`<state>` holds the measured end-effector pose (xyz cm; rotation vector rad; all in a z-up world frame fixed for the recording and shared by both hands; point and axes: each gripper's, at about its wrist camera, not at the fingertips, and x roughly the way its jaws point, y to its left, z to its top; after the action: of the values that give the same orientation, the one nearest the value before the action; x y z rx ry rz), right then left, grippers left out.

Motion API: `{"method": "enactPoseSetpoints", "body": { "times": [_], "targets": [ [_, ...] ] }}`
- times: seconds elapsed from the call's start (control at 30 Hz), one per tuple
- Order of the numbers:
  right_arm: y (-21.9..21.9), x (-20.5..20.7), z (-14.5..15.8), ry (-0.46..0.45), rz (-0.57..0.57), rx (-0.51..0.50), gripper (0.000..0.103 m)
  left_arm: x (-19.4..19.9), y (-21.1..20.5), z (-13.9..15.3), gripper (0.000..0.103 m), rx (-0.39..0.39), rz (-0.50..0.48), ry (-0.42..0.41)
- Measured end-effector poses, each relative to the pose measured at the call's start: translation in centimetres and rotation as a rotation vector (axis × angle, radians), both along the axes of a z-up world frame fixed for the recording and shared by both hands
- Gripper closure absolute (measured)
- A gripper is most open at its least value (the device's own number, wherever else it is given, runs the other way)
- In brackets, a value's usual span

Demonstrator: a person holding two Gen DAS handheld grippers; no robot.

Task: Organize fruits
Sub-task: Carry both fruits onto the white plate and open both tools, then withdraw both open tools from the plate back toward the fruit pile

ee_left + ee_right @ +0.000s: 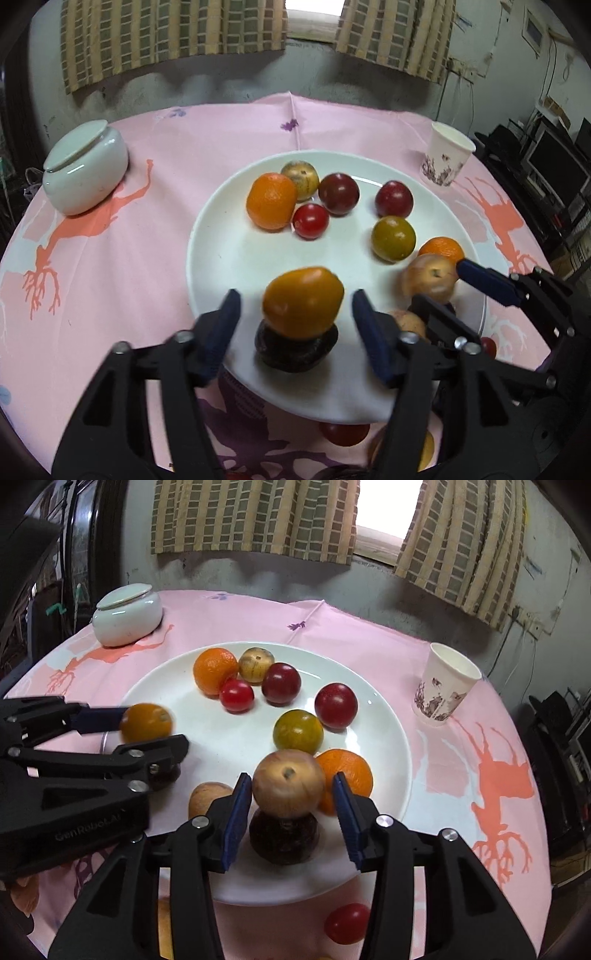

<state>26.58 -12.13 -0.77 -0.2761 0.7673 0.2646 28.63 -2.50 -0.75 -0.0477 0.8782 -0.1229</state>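
Left wrist view: the left gripper (293, 314) was seen with its jaws parted, an orange fruit (303, 302) loose between them, stacked on a dark fruit (295, 349) near the plate's (221, 266) near rim. The right gripper (291, 805) was likewise spread around a tan fruit (288, 782), pads not pressing, over another dark fruit (284, 836). Either perched fruit could be judged likely to roll off, being round and blurred. Beyond, red, green and orange fruits were crowded toward the plate's far rim. A lidded jar (86, 173) and paper cup (448, 158) were set near the tabletop's far edge, well clear.
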Motion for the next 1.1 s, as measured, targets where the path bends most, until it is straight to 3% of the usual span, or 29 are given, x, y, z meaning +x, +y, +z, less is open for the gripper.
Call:
{"method": "enactPoseSetpoints", "body": {
  "times": [0.1,0.23,0.27,0.3,0.6,0.7,0.9,1.1],
  "targets": [
    [-0.4,-1.2,0.5,-0.022,0.001,-0.01,0.056,-1.0,-0.1,0.8,0.034,0.017,-0.015,-0.018],
    [-2.3,-2.8,1.4,-0.029,-0.03,0.047,0.056,-2.9,0.3,1.8,0.028,0.003,-0.004,-0.031],
    [-2.6,-3.3,1.6,-0.03,-0.036,0.058,0.05,-3.5,0.4,2.0,0.027,-0.004,-0.005,-0.035],
    [-3.2,-4.0,1.9,-0.047,-0.048,0.073,0.036,-4.1,0.5,2.2,0.027,-0.004,-0.007,-0.037],
    [-6.3,-10.7,3.1,-0.06,-0.071,0.154,0.036,-11.2,1.4,2.5,0.015,0.065,-0.035,-0.087],
    [-6.4,-12.7,2.9,-0.051,-0.063,0.16,0.03,-13.3,2.2,1.9,0.015,0.108,-0.036,-0.092],
    [-6.0,-15.0,1.9,-0.025,-0.042,0.175,0.029,-15.8,4.6,0.9,0.014,0.038,0.013,-0.055],
    [-5.3,-15.7,0.6,0.005,-0.017,0.175,0.029,-17.1,5.3,0.3,0.012,0.037,0.03,-0.048]
  ]
}}
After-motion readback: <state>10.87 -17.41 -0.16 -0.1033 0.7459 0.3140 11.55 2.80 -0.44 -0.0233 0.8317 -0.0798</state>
